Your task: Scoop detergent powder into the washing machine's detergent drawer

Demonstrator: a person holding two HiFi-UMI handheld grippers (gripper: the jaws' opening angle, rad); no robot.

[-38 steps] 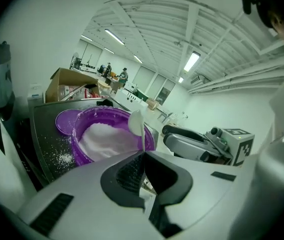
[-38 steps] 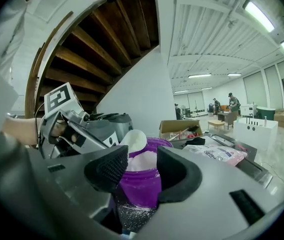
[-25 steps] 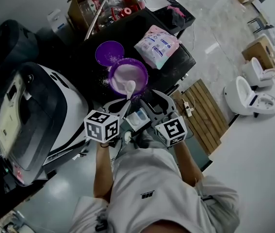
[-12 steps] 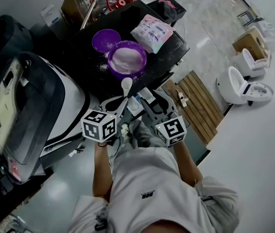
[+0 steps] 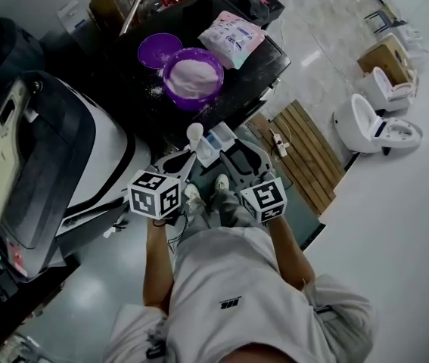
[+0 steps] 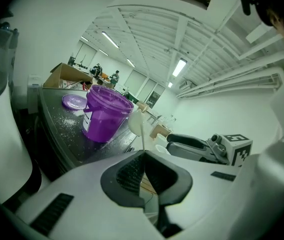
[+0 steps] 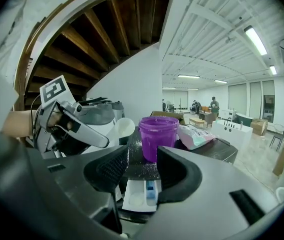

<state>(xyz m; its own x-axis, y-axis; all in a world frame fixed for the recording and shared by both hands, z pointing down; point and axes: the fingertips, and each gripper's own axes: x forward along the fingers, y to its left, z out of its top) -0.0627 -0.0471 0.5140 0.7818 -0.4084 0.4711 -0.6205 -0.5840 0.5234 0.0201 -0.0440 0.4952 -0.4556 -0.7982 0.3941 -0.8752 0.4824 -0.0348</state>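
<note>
Tightly, left gripper [image 6: 143, 158] pinches white scoop [image 6: 135, 122]; purple tub [image 6: 103, 115] label unreadable.

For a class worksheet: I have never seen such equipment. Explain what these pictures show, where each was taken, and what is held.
No robot: a person holds a two-fingered gripper in each hand. One picture comes from a camera on the person's head, looking down. The other two come from cameras riding on the grippers. The left gripper has its fingers shut on a white spoon. The right gripper is open and empty. On the table stand a purple tub of powder, its lid and a detergent bag. The washing machine's drawer stands open below.
</note>
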